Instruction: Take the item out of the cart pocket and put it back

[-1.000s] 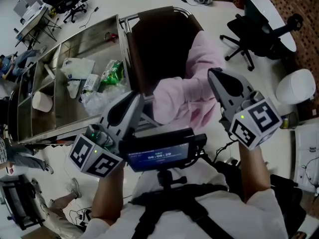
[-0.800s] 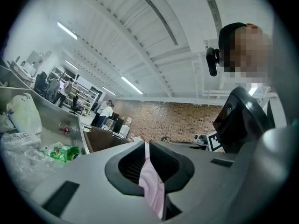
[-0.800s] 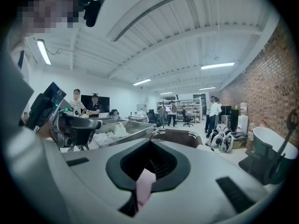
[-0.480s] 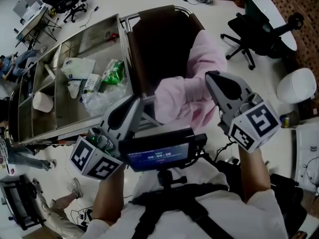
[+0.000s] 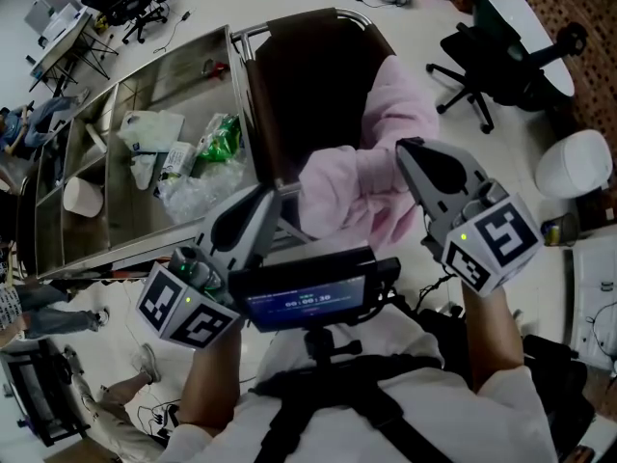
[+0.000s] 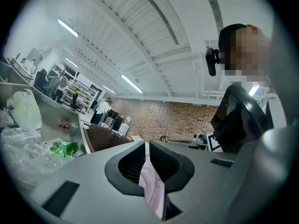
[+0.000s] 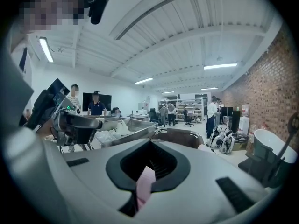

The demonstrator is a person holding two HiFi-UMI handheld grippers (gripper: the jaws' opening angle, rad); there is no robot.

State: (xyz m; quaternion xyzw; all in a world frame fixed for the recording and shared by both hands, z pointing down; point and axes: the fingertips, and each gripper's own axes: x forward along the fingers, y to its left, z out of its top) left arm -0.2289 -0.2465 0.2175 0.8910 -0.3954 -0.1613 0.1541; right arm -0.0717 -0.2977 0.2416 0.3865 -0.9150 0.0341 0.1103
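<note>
I hold the pink fleece garment (image 5: 386,114) at the dark brown fabric cart pocket (image 5: 304,75). The left gripper (image 5: 270,193) and right gripper (image 5: 407,149) jaws each pinch its cloth. The chest-mounted screen (image 5: 307,302) digits are illegible. A black office chair (image 5: 482,66) stands beyond.

Pink cloth (image 5: 376,177); dark brown pocket (image 5: 307,85); silver cart (image 5: 178,73); left tool (image 5: 270,195), right tool (image 5: 409,149) grey, black-white square markers.

Pink cloth (image 5: 371,152) at the pocket (image 5: 299,75) of the cart (image 5: 145,75): its near end is hidden from you behind your left gripper (image 5: 274,191), right gripper (image 5: 403,147) and the screen unit (image 5: 307,302). Your gripper views show only slivers of it. Packets (image 5: 178,162) in the cart's tray: too small to identify.
</note>
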